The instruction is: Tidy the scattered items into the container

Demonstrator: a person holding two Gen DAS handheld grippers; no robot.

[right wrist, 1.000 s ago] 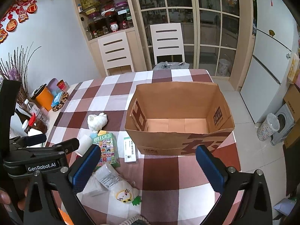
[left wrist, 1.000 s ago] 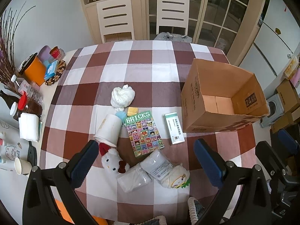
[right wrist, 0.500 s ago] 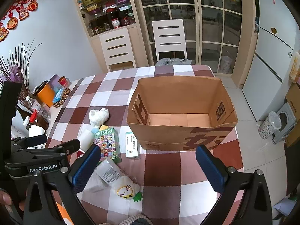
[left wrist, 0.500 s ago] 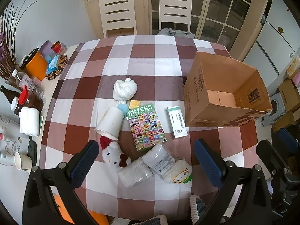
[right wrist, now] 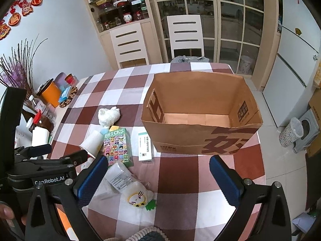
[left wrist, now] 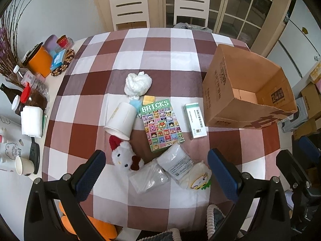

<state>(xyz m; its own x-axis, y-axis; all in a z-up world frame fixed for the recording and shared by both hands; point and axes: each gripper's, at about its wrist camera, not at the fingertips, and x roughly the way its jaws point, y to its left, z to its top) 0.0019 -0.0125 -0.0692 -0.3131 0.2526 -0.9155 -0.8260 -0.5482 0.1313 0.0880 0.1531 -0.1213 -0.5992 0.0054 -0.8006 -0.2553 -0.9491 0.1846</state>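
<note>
Both grippers, left (left wrist: 156, 167) and right (right wrist: 155, 171), hover with fingers spread, empty. The box (right wrist: 200, 140) holds nothing; you next descend on a scattered item.

Home dining room: checked table (right wrist: 180, 172), chairs (right wrist: 185, 34).

On the checked table (left wrist: 156, 46) stands one open cardboard box (left wrist: 224, 92), near the right edge. Beside it lie nine loose things: one white carton (left wrist: 195, 120), one Bricks box (left wrist: 161, 124), one yellow block (left wrist: 148, 99), one small blue piece (left wrist: 134, 102), one white cloth ball (left wrist: 138, 84), one tipped paper cup (left wrist: 121, 120), one cat plush (left wrist: 125, 156) with a red hat, two clear bags (left wrist: 149, 177) of white stuff, and one white pouch (left wrist: 199, 177) with a yellow ring. Past the far edge stand two white chairs (left wrist: 128, 6). At the left edge: one orange canister (left wrist: 39, 61), one upright paper cup (left wrist: 24, 165), one folded white towel (left wrist: 32, 120).
</note>
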